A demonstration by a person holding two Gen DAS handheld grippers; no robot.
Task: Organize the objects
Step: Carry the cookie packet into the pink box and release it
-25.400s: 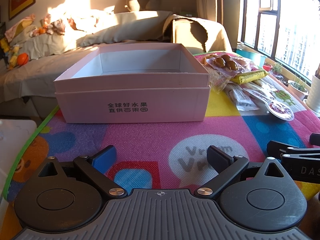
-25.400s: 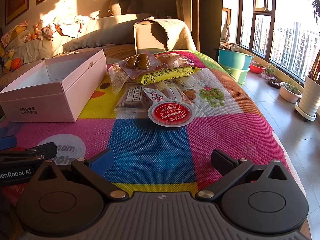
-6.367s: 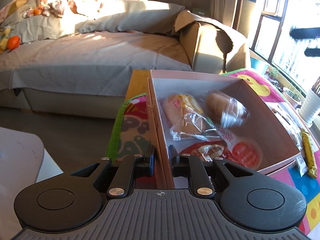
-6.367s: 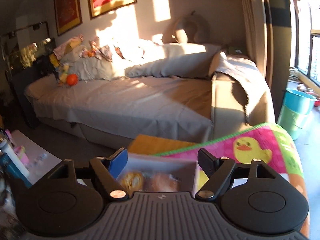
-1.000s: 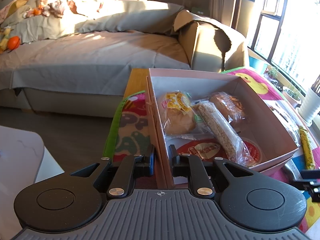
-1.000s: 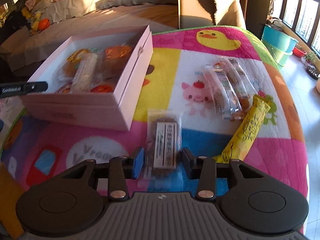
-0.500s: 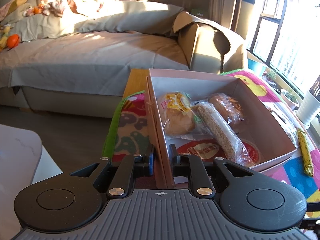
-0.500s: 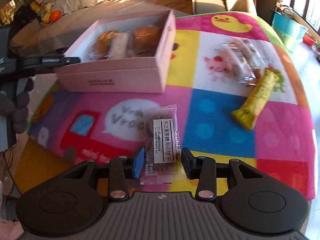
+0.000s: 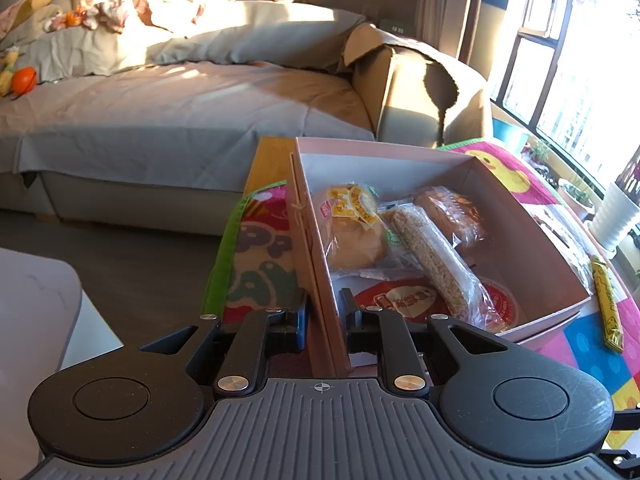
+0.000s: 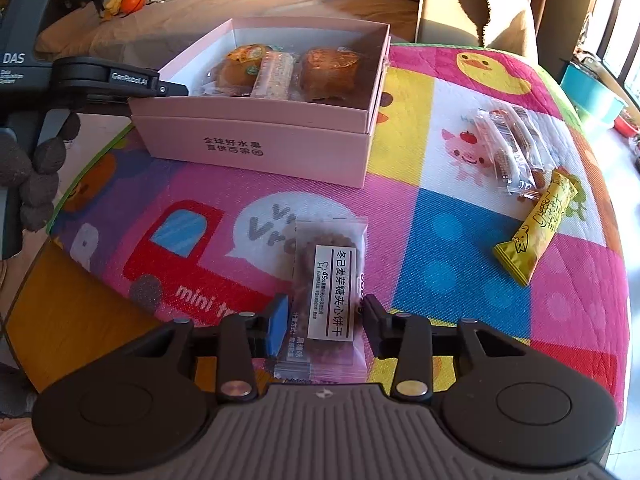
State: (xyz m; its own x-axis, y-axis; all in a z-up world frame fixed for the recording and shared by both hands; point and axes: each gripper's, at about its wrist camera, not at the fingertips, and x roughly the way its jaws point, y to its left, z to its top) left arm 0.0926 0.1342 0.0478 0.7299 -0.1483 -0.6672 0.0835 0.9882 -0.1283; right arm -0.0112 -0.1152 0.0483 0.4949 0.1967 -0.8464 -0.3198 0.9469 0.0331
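My left claw: clamped on the near side wall of the pink box, one finger outside, one inside.
My right claw: closed on a clear packet of biscuits, gripping it by its sides and holding it above the surface.
Pink box: sits on the colourful mat at its far left part; in the right view my left claw reaches its corner.
Inside the box: a round bun with a yellow label, a long grainy bar lying across a red-lidded cup, a brown cake against the far side, and a red packet nearest my fingers.
Left out on the mat: a yellow snack bar and a few clear-wrapped sticks, both well right of the box.
Behind the surface: a grey sofa.
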